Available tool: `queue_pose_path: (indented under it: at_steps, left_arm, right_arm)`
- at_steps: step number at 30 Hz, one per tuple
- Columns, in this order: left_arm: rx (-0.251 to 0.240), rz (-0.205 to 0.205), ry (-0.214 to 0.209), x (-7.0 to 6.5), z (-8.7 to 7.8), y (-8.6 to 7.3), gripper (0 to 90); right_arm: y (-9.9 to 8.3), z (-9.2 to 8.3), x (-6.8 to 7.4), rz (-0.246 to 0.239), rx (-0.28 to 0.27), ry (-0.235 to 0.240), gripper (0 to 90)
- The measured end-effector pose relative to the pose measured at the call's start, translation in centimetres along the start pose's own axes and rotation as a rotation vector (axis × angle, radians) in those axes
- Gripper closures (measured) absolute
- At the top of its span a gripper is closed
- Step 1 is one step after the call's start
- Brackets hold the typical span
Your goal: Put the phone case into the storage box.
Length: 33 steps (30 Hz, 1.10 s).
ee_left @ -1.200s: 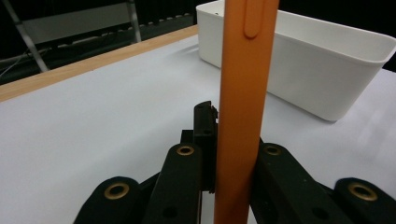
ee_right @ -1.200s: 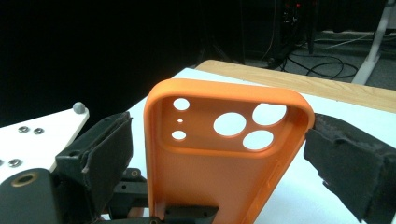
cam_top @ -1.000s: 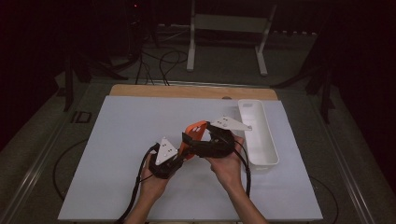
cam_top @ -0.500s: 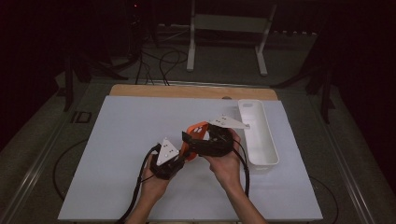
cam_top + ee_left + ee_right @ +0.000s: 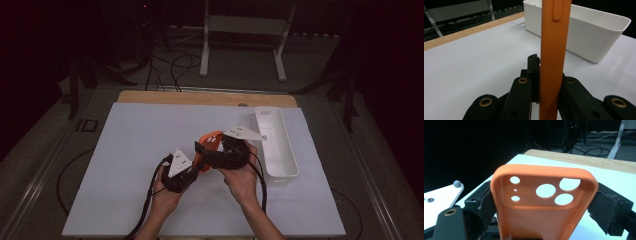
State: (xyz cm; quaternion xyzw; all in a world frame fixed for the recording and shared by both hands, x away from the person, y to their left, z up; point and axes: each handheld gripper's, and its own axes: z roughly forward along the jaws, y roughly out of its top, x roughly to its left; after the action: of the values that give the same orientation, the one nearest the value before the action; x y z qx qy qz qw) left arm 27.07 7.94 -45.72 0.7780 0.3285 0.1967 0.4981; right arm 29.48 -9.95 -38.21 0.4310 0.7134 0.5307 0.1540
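While both grippers are meeting over the middle of the white table (image 5: 125, 150), nearer its front edge than its back, the orange phone case (image 5: 210, 141) is hanging in the air between them, clear of the surface. The left gripper (image 5: 196, 162) is pinching the case by one thin side wall, its jaws pressed nearly together, so the case is rising edge-on straight ahead of it. The right gripper (image 5: 206, 148) is straddling the case across its width, jaws spread wide and just closing in, pads touching both long edges. Its long axis is running away from the right gripper, camera cutouts at the far end. Soft, matte, rounded at the corners, the case is looking flexible. The white bin (image 5: 287, 150) is standing just beside the right hand (image 5: 243, 176), near the table's right edge.
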Motion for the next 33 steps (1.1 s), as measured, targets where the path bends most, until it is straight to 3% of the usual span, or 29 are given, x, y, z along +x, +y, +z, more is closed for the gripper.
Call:
queue_pose_path:
  at_steps: [5, 8, 11, 19, 23, 33]
  left_arm:
    - [-0.002, -0.003, -0.005, 0.0, 0.0, 0.0, 84.4]
    - [-0.005, -0.006, -0.009, 0.1, -0.1, 0.0, 76.3]
    - [-0.007, -0.032, -0.020, 0.3, -0.1, 0.0, 58.9]
    - [-0.019, -0.068, 0.013, 0.3, -0.5, 0.2, 18.9]
    - [-0.032, -0.077, -0.003, 0.6, -1.0, 0.2, 7.3]
    - [-0.045, -0.088, -0.015, 1.3, -2.7, 0.2, 3.2]
  right_arm:
    - [0.0, 0.0, 0.0, 0.003, 0.001, 0.001, 15.9]
    - [-0.1, 0.0, 0.0, 0.003, 0.004, 0.002, 15.9]
    - [-0.1, 0.1, 0.0, 0.002, 0.003, 0.001, 15.9]
    - [-0.1, 0.0, 0.0, -0.001, 0.001, -0.007, 15.9]
    - [-0.1, 0.0, -0.1, -0.003, 0.002, -0.015, 15.9]
    - [-0.1, 0.0, -0.2, -0.010, 0.005, -0.023, 15.9]
